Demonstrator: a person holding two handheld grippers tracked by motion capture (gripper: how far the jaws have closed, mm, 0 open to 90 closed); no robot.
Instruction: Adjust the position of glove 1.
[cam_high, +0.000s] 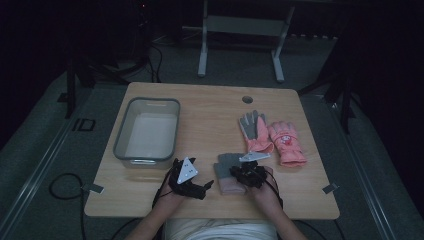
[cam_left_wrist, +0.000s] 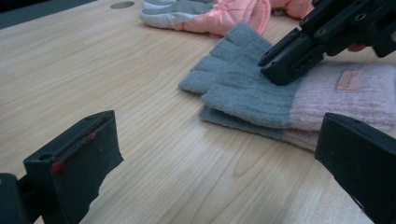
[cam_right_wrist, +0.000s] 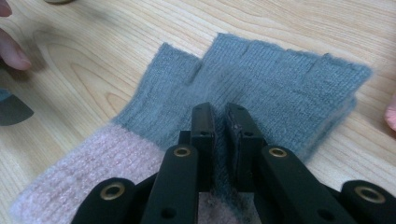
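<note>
High view: I count four gloves and one tray on the table (cam_high: 210, 105). Two knitted grey-and-pink gloves (cam_high: 229, 172) lie stacked near my edge, one on top of the other, grey finger ends pointing away from me. Two padded pink gloves lie side by side farther right: one palm-up with a grey palm (cam_high: 256, 132), one pink-backed (cam_high: 287, 142). One grey tray (cam_high: 147, 132) stands at the left.

My right tool (cam_high: 241, 171) rests on the knitted pair. In the right gripper view its jaws stand nearly together, a narrow gap between them, tips down on the grey knit of the top glove (cam_right_wrist: 261, 79); I cannot tell whether they pinch any fabric. My left tool (cam_high: 208, 186) sits just left of the pair, its jaws wide apart with nothing between them but bare table.
</note>
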